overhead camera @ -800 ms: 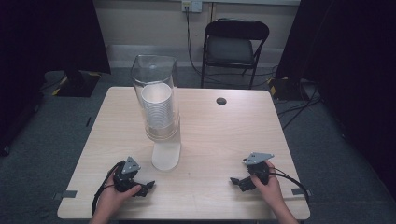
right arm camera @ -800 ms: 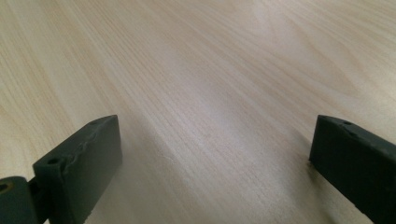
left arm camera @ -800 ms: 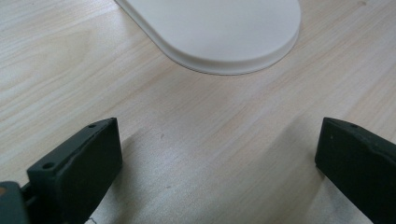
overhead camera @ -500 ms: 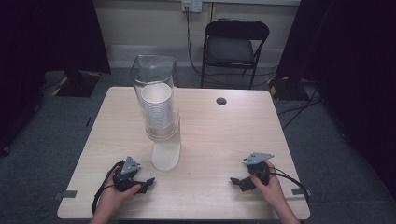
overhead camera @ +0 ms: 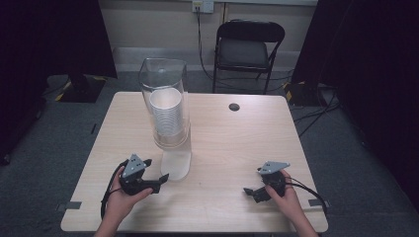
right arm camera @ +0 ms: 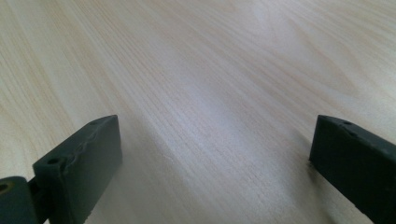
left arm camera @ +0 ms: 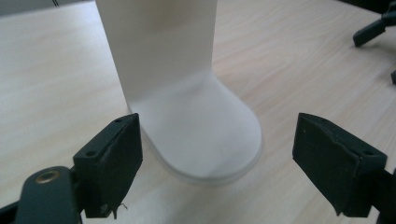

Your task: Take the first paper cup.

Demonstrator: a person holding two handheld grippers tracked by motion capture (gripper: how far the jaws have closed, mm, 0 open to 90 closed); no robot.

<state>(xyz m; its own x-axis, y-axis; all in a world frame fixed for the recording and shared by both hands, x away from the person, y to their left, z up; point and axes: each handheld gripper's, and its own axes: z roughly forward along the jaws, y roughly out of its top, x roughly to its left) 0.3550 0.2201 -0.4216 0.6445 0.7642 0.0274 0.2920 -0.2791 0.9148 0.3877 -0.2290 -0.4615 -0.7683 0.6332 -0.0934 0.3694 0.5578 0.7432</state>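
A clear cylinder (overhead camera: 163, 79) stands on the wooden table (overhead camera: 237, 143) with a stack of white paper cups (overhead camera: 166, 116) inside it. It rests on a white stand whose rounded foot (overhead camera: 176, 165) (left arm camera: 205, 135) reaches toward the person. My left gripper (overhead camera: 160, 181) (left arm camera: 224, 163) lies low on the table just left of that foot, open, its jaws wide apart with the foot ahead of them. At the table's front right my right gripper (overhead camera: 249, 191) (right arm camera: 219, 163) rests open over bare wood, nothing between its jaws.
A black folding chair (overhead camera: 247, 47) stands beyond the table's far edge. A small dark round grommet (overhead camera: 234, 106) sits in the tabletop at the back. Cables trail from both grippers along the front edge. Dark curtains hang at either side.
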